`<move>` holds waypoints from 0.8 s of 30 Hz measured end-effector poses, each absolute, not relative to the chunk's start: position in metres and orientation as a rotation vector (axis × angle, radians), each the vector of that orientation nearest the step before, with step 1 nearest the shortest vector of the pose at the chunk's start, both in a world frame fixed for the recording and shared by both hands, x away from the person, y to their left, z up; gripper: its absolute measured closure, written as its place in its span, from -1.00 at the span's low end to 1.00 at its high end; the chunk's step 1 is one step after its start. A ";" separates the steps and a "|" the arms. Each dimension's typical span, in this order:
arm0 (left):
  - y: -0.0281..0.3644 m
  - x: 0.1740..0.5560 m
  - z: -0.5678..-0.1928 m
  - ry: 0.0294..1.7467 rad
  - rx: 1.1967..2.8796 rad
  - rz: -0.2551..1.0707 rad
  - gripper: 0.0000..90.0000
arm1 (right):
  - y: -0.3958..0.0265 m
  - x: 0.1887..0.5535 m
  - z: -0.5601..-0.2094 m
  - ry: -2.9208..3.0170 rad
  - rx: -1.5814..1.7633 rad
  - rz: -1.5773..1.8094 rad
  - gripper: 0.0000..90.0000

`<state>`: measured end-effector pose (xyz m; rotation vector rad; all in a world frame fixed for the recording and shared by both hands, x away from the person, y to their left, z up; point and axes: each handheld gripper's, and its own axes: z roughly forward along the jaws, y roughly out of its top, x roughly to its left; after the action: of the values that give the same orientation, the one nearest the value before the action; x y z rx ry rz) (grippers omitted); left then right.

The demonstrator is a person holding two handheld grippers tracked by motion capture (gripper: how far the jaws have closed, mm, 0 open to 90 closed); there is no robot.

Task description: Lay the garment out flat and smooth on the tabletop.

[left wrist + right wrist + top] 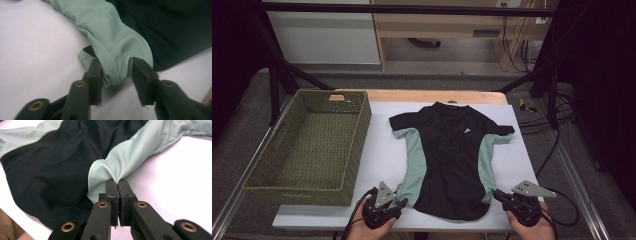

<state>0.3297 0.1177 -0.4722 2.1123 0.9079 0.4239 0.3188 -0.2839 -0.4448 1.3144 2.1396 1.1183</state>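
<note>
Shirt (451,155) lies flat on the table (522,165), collar away, its long axis running straight ahead of both grippers. Right gripper (118,185) is pinched tight on the near right hem corner. Left gripper (117,68) straddles the left corner, jaws apart (probably about to close). Basket (307,145) sits beyond its left.

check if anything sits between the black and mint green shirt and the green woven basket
Nothing visible does. The black and mint green shirt lies flat on the white table, with only bare tabletop between it and the green woven basket to its left.
</note>
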 end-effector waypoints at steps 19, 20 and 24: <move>0.135 0.329 -0.458 0.928 2.107 0.404 0.75 | -0.272 0.331 -0.421 2.179 1.288 1.042 0.98; 0.138 0.328 -0.459 0.933 2.099 0.397 0.75 | -0.275 0.331 -0.422 2.176 1.301 1.039 0.98; 0.139 0.326 -0.463 0.933 2.106 0.398 0.68 | -0.282 0.330 -0.431 2.213 1.308 1.054 0.94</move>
<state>0.3263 0.1389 -0.4632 2.1058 0.9325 0.3981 0.3301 -0.2819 -0.4306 1.3079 2.2126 1.0537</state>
